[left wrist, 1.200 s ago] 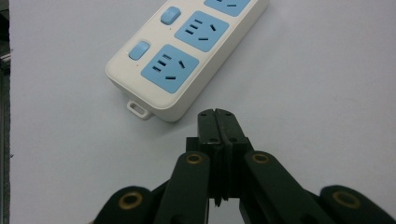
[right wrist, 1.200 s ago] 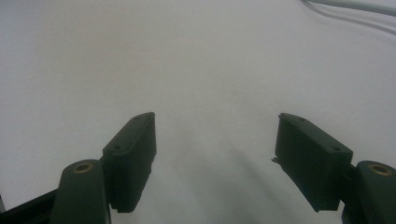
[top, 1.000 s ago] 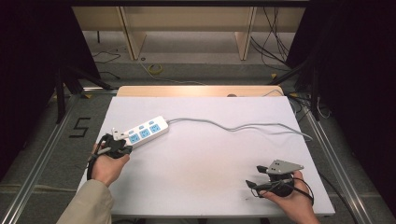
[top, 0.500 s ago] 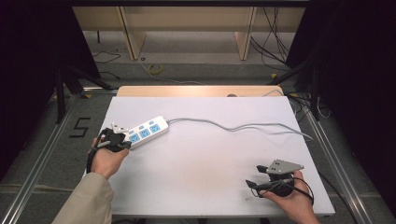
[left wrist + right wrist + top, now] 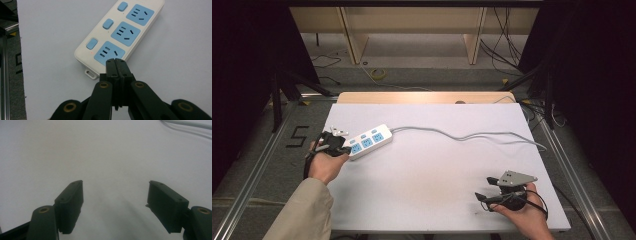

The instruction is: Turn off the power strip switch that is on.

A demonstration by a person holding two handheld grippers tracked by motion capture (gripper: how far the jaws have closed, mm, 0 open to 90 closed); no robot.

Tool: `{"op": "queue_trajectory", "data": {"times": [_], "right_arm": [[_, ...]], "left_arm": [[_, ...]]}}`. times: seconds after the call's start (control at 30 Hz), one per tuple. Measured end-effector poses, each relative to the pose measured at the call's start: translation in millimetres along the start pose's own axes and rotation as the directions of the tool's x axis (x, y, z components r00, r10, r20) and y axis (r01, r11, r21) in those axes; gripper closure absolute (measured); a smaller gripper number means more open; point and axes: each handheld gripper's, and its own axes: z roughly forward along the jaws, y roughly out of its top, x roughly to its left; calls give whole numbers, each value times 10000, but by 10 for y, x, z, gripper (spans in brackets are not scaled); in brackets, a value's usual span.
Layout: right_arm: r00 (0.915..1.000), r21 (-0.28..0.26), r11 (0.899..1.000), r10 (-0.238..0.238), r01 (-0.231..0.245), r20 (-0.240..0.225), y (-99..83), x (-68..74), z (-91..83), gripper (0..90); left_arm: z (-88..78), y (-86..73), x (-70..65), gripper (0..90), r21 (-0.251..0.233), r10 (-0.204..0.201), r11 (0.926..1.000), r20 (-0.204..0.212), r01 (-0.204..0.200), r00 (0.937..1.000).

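Hard-to-see bits around the power strip

The left gripper (image 5: pixel 116 61) covers a corner of the nearest blue socket on the power strip (image 5: pixel 117 35), and whether its tips touch the strip cannot be told. The strip's far end is cut off at the top edge. In the high view, the grey cord (image 5: pixel 472 135) slips off the table (image 5: pixel 422 200) and its plug is hidden. The right gripper (image 5: pixel 115 202) view is blurry.

white power strip (image 5: pixel 368 141) with three blue sockets, flat and diagonal at the table's left
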Motion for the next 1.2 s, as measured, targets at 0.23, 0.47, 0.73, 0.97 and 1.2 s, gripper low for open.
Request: {"op": "queue_trajectory", "data": {"times": [0.23, 0.47, 0.73, 0.97, 1.2], "right_arm": [[10000, 15, 10000, -36, 36, -26, 2, 6, 5, 299], [10000, 9, 10000, -17, 17, -38, 3, 4, 6, 298], [10000, 9, 10000, -30, 30, -39, 7, 5, 7, 298], [10000, 12, 10000, -14, 14, -28, 9, 3, 6, 298], [10000, 5, 10000, -43, 43, -52, 16, 9, 20, 298]], "left_arm": [[47, 79, 40, 897, 192, 13, 9998, -17, -12, 10000], [91, 116, 53, 898, 367, 80, 9993, -11, -79, 10000], [113, 177, 108, 898, 481, -45, 9988, -36, 47, 10000], [132, 193, 125, 898, 540, -66, 9985, -43, 68, 10000], [160, 228, 146, 898, 569, -92, 9983, -95, 97, 9999]]}}
